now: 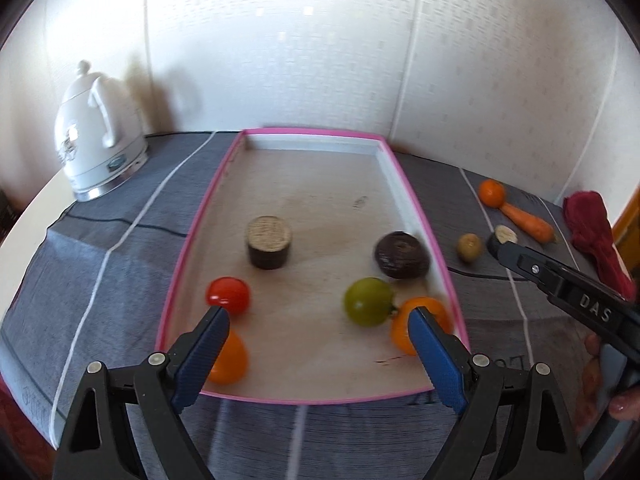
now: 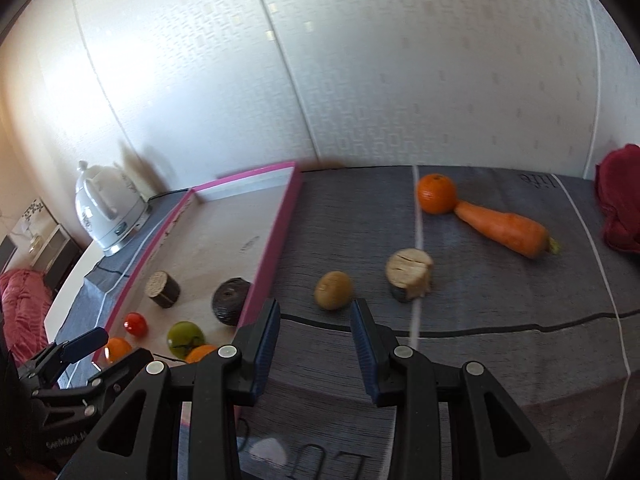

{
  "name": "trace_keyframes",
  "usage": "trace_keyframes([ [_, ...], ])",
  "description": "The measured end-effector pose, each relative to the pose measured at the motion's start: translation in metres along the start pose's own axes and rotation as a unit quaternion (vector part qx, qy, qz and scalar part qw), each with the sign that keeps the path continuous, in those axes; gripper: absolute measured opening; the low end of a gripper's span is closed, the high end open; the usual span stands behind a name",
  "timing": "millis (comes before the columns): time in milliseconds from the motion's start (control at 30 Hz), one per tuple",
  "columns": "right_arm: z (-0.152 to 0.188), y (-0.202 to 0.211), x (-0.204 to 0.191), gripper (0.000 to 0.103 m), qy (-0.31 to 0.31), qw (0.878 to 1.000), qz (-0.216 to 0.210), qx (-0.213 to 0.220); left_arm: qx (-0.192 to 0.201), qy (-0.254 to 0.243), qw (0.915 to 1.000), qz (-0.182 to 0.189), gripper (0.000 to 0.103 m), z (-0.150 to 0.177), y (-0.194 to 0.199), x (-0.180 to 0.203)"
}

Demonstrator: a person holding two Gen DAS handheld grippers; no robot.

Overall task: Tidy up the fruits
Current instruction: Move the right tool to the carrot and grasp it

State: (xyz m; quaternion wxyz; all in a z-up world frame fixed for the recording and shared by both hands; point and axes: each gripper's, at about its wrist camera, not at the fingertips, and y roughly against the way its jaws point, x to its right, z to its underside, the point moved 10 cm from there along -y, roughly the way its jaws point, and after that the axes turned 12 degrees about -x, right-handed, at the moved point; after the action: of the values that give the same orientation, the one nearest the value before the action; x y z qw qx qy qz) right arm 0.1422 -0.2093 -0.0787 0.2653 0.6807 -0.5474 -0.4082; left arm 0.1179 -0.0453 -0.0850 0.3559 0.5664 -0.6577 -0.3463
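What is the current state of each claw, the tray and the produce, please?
Left claw: open, empty, over the tray's near end.
Right claw: narrow gap, nothing between its fingers.
Pink-rimmed tray: holds six pieces.
Kiwi: on the cloth, outside the tray.
Cut stub: upright on the cloth.
Orange: touching the carrot.
Kettle: lid on.

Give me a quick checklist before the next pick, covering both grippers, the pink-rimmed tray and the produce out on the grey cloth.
1. Left gripper empty, jaws wide: ok.
2. Right gripper empty, jaws narrow, nothing between them: ok.
3. Pink-rimmed tray has bare floor at its far end: ok.
4. Small olive-brown round fruit sits just ahead of the right gripper, unobstructed: ok.
5. All produce in tray: not ok; orange mandarin, carrot and dark-skinned cut piece lie on the grey cloth.
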Motion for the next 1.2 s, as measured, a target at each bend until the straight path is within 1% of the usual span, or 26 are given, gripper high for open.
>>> trace_keyframes([
  [367, 0.008, 0.003, 0.036, 0.037, -0.043, 0.999, 0.017, -0.020, 0.001, -0.055, 0.9983, 0.019, 0.091, 0.003, -0.003, 0.050],
  [500, 0.011, 0.006, 0.056, 0.037, -0.066, 0.997, 0.031, -0.027, 0.006, -0.081, 0.9962, 0.032, 0.091, 0.004, -0.001, 0.071],
  [567, 0.013, 0.008, 0.065, 0.039, -0.075, 0.996, 0.037, -0.031, 0.007, -0.094, 0.9949, 0.037, 0.091, 0.005, -0.001, 0.081],
  [667, 0.012, 0.015, 0.085, 0.039, -0.092, 0.994, 0.054, -0.029, 0.011, -0.110, 0.9929, 0.043, 0.091, 0.004, -0.002, 0.095],
  [767, 0.002, 0.026, 0.108, 0.039, -0.101, 0.992, 0.078, -0.017, 0.013, -0.126, 0.9906, 0.051, 0.091, 0.001, -0.005, 0.109],
  [800, -0.003, 0.030, 0.115, 0.039, -0.099, 0.991, 0.088, -0.013, 0.018, -0.132, 0.9899, 0.048, 0.093, -0.002, -0.005, 0.113],
  [900, -0.024, 0.037, 0.133, 0.040, -0.077, 0.991, 0.111, 0.006, 0.031, -0.148, 0.9872, 0.052, 0.094, -0.010, -0.005, 0.124],
  [1000, -0.040, 0.032, 0.148, 0.040, -0.071, 0.991, 0.108, 0.019, 0.052, -0.169, 0.9829, 0.053, 0.094, -0.019, -0.001, 0.134],
  [1067, -0.049, 0.024, 0.157, 0.042, -0.062, 0.992, 0.112, 0.023, 0.061, -0.189, 0.9784, 0.058, 0.094, -0.023, 0.001, 0.142],
  [1133, -0.054, 0.017, 0.166, 0.043, -0.051, 0.991, 0.121, 0.018, 0.061, -0.203, 0.9748, 0.070, 0.094, -0.027, 0.000, 0.150],
  [1200, -0.053, 0.009, 0.174, 0.043, -0.049, 0.992, 0.113, 0.007, 0.053, -0.194, 0.9761, 0.082, 0.094, -0.032, -0.005, 0.151],
])
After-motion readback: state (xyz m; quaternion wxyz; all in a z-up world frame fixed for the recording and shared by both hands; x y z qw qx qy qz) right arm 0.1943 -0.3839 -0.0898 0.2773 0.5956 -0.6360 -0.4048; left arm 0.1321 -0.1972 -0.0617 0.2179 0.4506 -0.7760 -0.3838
